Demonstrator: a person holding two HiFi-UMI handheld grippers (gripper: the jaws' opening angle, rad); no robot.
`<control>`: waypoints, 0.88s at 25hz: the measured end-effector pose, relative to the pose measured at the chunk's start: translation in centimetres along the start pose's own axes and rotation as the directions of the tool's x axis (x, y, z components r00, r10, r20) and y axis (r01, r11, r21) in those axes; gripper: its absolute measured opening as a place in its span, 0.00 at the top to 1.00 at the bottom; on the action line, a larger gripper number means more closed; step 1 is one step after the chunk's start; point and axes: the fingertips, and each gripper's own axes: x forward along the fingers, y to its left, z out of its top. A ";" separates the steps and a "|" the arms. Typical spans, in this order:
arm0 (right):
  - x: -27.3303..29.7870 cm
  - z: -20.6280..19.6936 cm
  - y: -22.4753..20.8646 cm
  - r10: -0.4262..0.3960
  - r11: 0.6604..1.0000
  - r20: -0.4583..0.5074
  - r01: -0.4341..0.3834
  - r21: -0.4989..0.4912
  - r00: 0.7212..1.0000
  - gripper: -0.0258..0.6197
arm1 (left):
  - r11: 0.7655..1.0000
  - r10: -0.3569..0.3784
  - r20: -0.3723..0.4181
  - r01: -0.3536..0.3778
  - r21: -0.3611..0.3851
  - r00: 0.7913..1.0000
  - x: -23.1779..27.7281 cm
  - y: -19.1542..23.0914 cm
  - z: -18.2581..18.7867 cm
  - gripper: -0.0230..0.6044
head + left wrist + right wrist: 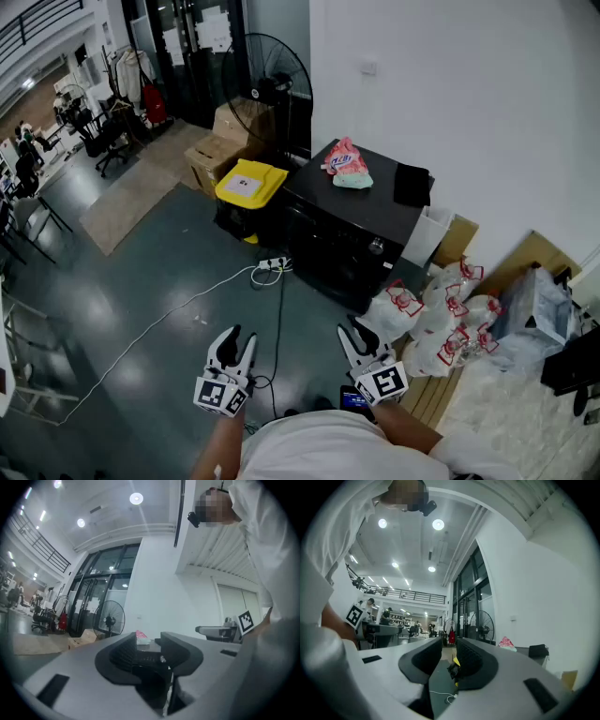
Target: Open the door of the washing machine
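Note:
The black washing machine [349, 223] stands against the white wall, and the door on its front face is closed. A pink bag [347, 164] and a black cloth [412, 185] lie on its top. Both grippers hover low over the floor, well short of the machine. My left gripper [236, 339] is open with nothing between its jaws; in the left gripper view [149, 654] the machine's dark top and the pink bag [142, 638] show through the gap. My right gripper [355, 334] is also open and empty, and the same shows in the right gripper view [449, 657].
A yellow-lidded bin [249, 183] stands left of the machine, with cardboard boxes [220, 150] and a standing fan [267, 80] behind it. A power strip with cables [272, 265] lies on the floor ahead. Several tied plastic bags [441, 314] are piled to the machine's right.

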 end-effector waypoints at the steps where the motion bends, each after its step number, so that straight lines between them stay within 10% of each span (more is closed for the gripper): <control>1: 0.5 0.2 -0.2 0.000 1.000 0.003 0.000 -0.002 1.000 0.78 | 1.000 0.004 0.010 -0.004 0.000 1.000 0.3 0.4 0.5 0.72; 22: -0.5 0.3 -1.3 0.016 1.000 0.001 -0.016 0.010 1.000 0.90 | 1.000 -0.015 0.006 0.015 -0.008 1.000 -0.4 -0.7 0.4 0.72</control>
